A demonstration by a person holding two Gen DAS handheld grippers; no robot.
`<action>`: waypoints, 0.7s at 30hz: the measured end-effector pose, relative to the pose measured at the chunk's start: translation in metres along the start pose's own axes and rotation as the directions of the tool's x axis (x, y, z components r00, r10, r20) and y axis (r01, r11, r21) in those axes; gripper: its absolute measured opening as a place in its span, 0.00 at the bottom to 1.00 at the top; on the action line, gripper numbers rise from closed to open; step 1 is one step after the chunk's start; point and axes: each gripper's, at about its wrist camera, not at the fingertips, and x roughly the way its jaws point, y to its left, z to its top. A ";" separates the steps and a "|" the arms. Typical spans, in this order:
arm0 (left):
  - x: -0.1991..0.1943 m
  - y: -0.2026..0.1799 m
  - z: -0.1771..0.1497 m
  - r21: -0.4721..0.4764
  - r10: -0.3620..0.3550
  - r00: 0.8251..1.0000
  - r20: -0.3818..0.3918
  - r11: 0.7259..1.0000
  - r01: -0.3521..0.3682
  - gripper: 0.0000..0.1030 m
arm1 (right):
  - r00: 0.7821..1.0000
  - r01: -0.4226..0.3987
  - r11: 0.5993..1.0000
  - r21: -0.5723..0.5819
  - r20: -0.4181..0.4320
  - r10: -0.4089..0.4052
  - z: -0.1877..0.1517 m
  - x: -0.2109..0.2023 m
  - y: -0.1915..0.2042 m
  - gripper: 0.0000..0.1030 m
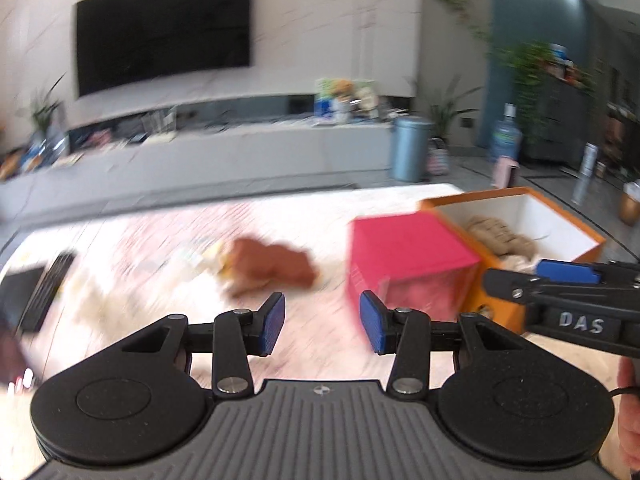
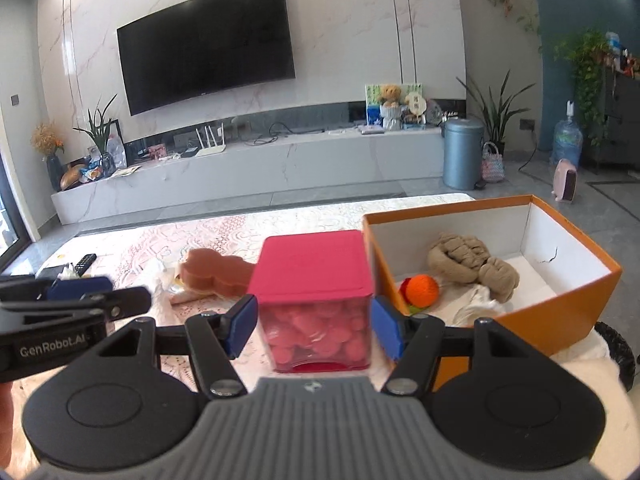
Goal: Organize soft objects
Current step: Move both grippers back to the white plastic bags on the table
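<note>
- The brown plush toy (image 1: 272, 266) lies loose on the tabletop (image 1: 160, 240), left of the pink container (image 2: 316, 296) and ahead of your left claw (image 1: 322, 322); its long axis seems to run side to side.
- It looks soft and lumpy, blurred in the left view.
- Your left claw is apart and empty, the nearer one to the toy.
- Your right claw (image 2: 314, 326) is apart, flanking the pink container without clearly pressing it.
- The orange box (image 2: 560, 304), just right, holds a beige bundle (image 2: 468, 262) and an orange ball (image 2: 424, 290).
</note>
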 end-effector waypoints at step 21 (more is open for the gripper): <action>-0.001 0.137 -0.035 -0.312 0.075 0.986 -0.146 0.943 -0.118 0.51 | 0.969 -0.222 0.923 -0.315 -0.173 0.175 -0.012 0.086 0.119 0.64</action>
